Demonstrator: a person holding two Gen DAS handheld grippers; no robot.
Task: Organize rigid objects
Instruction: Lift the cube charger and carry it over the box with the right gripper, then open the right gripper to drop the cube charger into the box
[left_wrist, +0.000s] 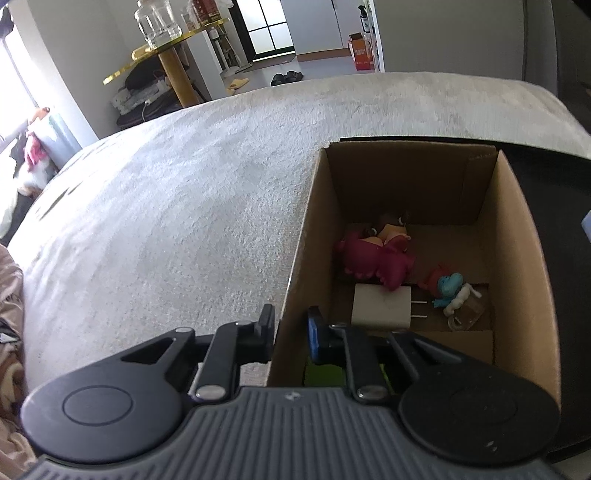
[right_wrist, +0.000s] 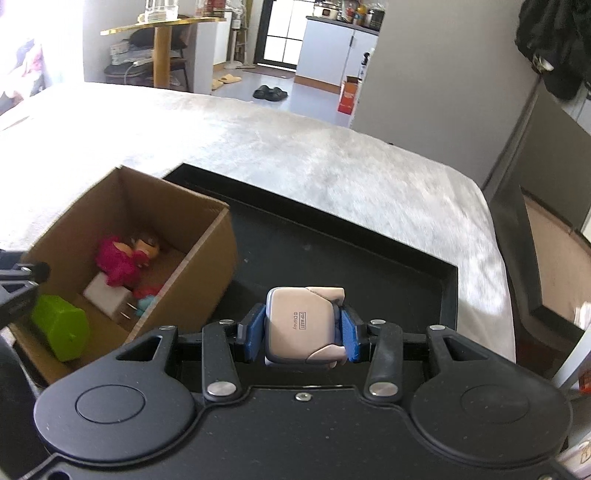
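Cardboard box: open-topped, standing at the left end of a black tray on a bed with a pale plush blanket.

Box contents: magenta doll figure lying toward the far wall; white plug charger just beside it, prongs pointing right; blue-and-red figurine touching a small clear cup; green block at the near end.

Left hand-held gripper: straddles the box's left wall, one finger outside, the blue-padded finger inside; the gap is narrow and whether it pinches the cardboard cannot be told.

Right hand-held gripper: over the tray, right of the box, blue pads clamped on a beige Disney-marked toy case.
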